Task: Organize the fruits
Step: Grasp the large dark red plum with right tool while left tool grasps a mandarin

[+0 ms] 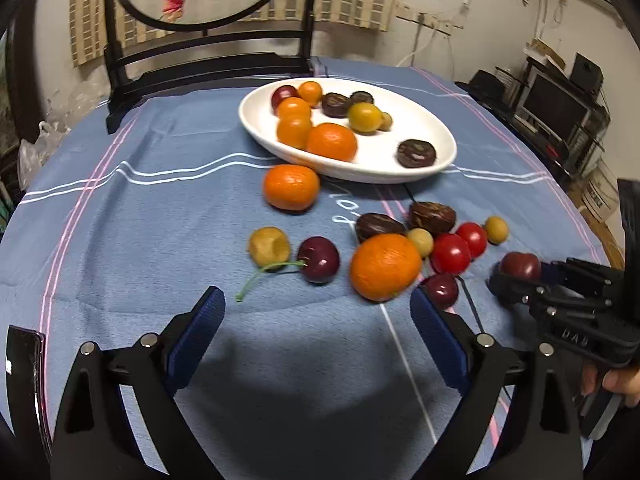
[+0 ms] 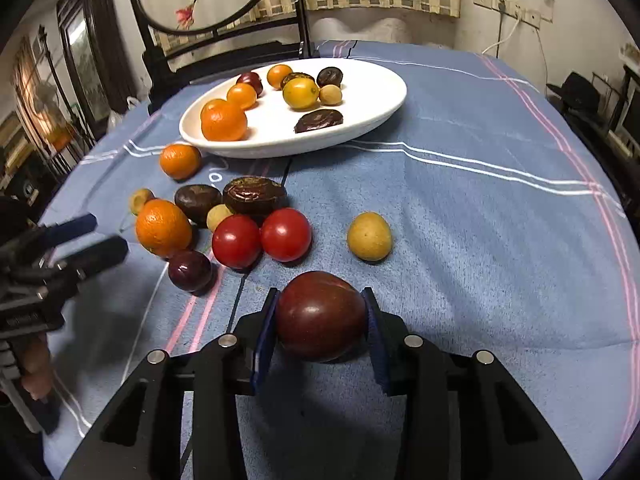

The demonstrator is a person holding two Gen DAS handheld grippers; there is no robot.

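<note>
Blue striped cloth (image 2: 460,208) covers the whole table, with a dark wooden screen stand (image 1: 200,60) at its far edge. On the cloth sits a white oval plate (image 2: 372,116) already holding several small oranges, a yellow fruit, a cherry and a few dark brown pieces. Loose fruit lies well short of the plate: two oranges (image 1: 385,266), two red tomatoes (image 2: 262,238), dark cherries and pale yellow ones.

Nearest, the right gripper (image 2: 322,320) has its blue pads pressed against both sides of a dark red plum (image 2: 320,314), low over the cloth. The left gripper (image 1: 318,330) hangs with its fingers spread wide and nothing between them, just behind the big orange and a cherry (image 1: 442,290).

The plum is round and glossy, so I judge it could squirt out of the pads if lifted fast. The plate is shallow and crowded on one side; a dropped fruit might roll off or knock others out.
</note>
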